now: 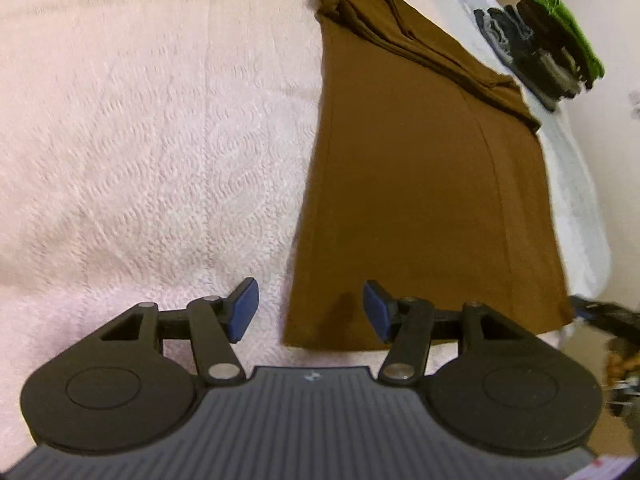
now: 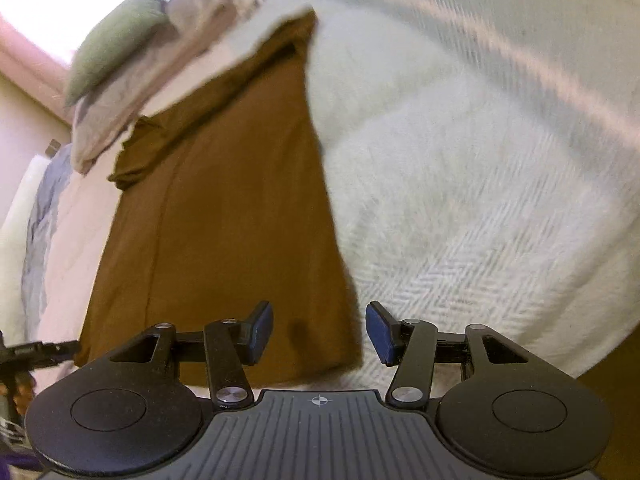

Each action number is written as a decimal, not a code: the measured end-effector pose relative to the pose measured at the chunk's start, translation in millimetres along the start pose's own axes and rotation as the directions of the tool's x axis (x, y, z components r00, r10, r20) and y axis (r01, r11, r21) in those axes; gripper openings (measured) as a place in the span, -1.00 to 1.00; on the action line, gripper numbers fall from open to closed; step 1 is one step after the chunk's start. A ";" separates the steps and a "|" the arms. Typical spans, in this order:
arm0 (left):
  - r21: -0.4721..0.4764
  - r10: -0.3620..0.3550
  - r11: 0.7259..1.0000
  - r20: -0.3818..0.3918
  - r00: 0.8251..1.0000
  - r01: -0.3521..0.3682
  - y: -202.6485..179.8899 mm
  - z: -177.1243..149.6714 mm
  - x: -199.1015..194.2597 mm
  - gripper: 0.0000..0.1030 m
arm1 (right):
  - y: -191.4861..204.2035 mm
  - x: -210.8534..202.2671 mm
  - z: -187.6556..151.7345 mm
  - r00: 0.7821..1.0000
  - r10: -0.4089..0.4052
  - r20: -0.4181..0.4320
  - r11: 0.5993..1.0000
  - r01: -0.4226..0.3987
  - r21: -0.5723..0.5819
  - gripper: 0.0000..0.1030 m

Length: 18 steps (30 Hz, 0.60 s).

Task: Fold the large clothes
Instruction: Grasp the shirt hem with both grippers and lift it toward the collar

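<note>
Left wrist view: a long brown knit garment (image 1: 420, 184) lies flat on the pale pink textured bedspread (image 1: 140, 152), its long axis running from the near hem away to a bunched, folded-over far end. The left gripper (image 1: 310, 310) hangs over the near left corner of the hem, jaws apart, nothing between the blue pads (image 1: 244, 308). A stack of folded dark and green clothes (image 1: 548, 44) sits well beyond.

Right wrist view: the same garment (image 2: 224, 208) stretches away toward grey and green pillows (image 2: 132, 68). The right gripper (image 2: 320, 332) hovers over the near right corner, jaws apart, empty.
</note>
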State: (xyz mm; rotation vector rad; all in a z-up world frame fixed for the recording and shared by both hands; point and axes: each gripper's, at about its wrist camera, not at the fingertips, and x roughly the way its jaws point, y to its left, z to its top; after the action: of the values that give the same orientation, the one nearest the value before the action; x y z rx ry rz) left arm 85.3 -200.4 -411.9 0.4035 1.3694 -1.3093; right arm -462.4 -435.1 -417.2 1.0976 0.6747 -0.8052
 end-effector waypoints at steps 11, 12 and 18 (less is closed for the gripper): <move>-0.093 -0.131 0.989 -0.171 0.977 0.117 22.5 28.8 6.4 -0.96 | -15.6 2.8 27.9 0.972 0.145 -0.187 0.984 -0.122 0.132 -0.94; -0.097 -0.142 0.987 -0.168 0.975 0.127 21.0 33.0 0.3 -0.96 | -12.1 -3.7 32.8 0.971 0.157 -0.182 0.982 -0.134 0.130 -0.94; -0.103 -0.260 0.960 0.018 0.965 0.261 -7.7 109.3 -55.1 -0.96 | 20.0 -67.0 98.1 0.970 0.241 0.036 0.962 -0.243 0.126 -0.94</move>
State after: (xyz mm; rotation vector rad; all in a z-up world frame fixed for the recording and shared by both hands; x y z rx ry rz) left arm 146.7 -271.3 -332.9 0.1517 1.5182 -1.4425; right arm -474.5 -507.9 -322.0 1.2606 0.4643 -0.6544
